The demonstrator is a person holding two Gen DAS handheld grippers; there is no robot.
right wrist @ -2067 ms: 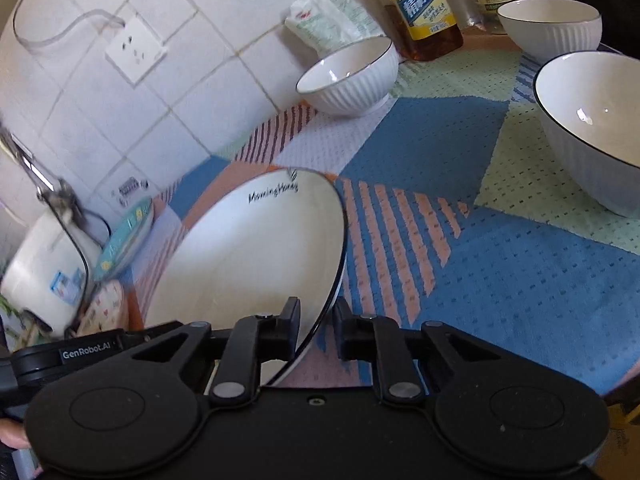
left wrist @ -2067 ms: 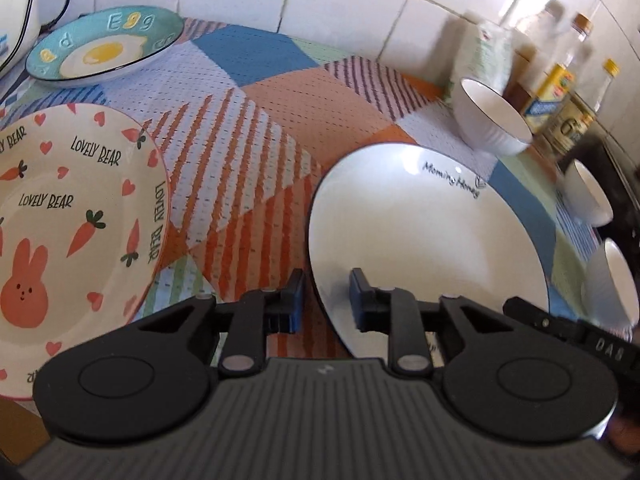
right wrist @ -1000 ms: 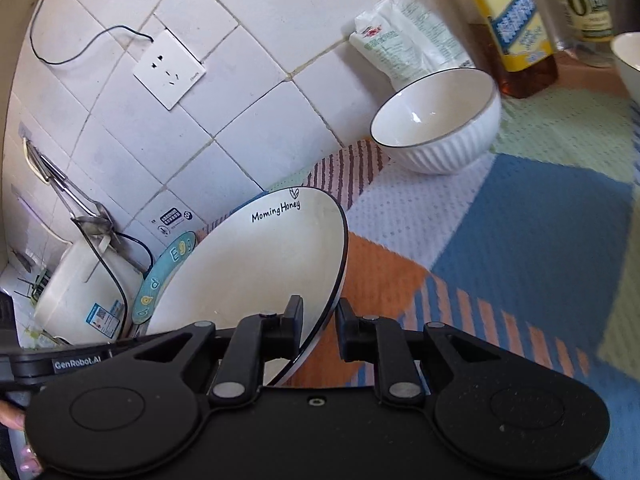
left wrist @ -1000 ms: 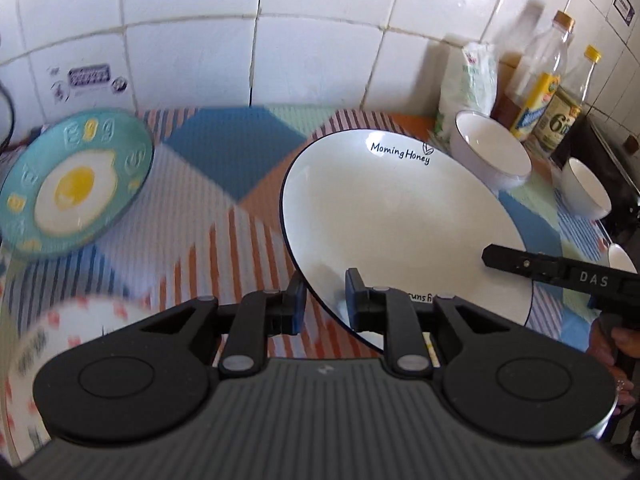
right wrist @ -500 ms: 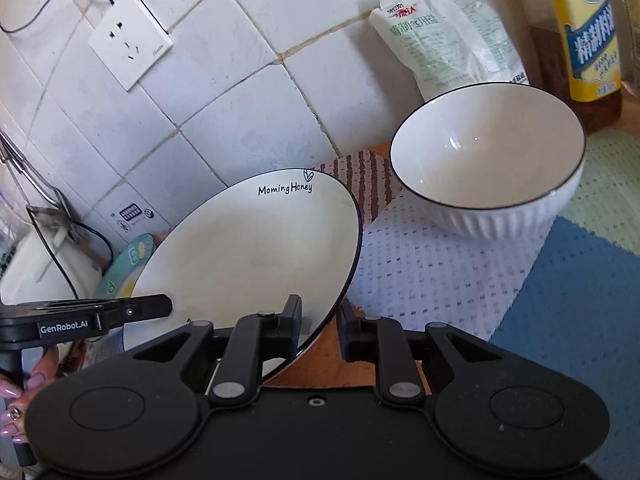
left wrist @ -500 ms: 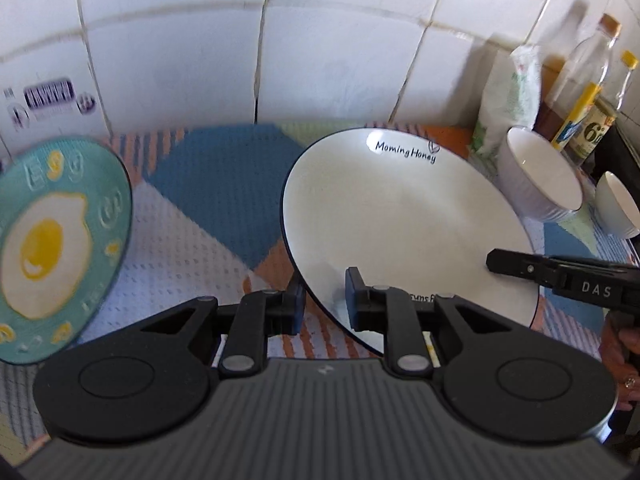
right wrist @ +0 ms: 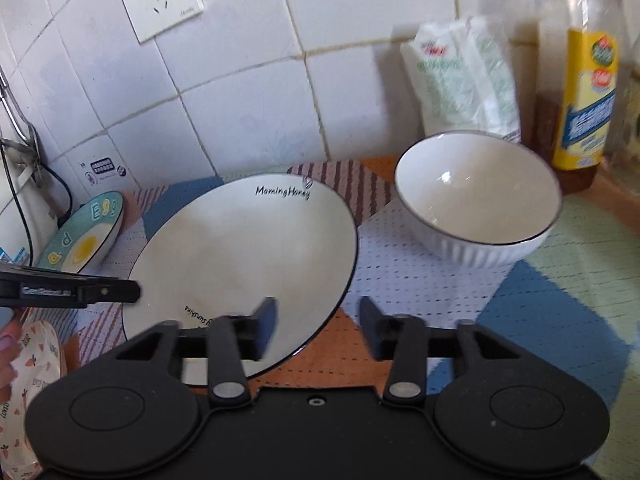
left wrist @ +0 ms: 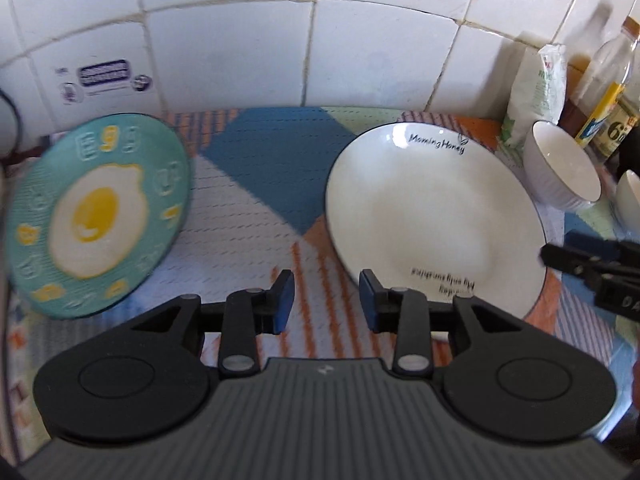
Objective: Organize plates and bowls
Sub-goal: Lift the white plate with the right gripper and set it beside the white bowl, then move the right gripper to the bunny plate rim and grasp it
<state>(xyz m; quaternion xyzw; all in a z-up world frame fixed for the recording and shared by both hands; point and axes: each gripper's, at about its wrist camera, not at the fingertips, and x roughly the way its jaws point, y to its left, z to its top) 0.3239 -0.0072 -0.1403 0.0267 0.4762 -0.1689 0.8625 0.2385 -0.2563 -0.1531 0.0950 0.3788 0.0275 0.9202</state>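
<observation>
The desk (left wrist: 256, 208), covered by a patchwork mat of blue, orange and striped fabric, carries the large white round plate with a thin dark rim and "Morning Honey" lettering (left wrist: 432, 220), which lies flat near the tiled wall, apart from every other dish; its move looks finished, though it has not been stacked with anything. To its left, well apart, sits the teal round plate with a fried-egg picture (left wrist: 96, 216), and in the right wrist view a cream plate with carrot and heart prints (right wrist: 28, 364) shows at the near left edge, so the plates appear still to need gathering. To the right of the white plate stands a white ribbed ceramic bowl with a dark rim (right wrist: 476, 196), and a second white bowl (left wrist: 628, 204) peeks in beyond it; the bowls seem unsorted too. The right claw (right wrist: 316, 328) has just been opening and stands wide, its left finger over the plate's near edge but gripping nothing. The left claw (left wrist: 326, 300) has also just been opening, partly parted and empty, beside the plate's near-left rim.
</observation>
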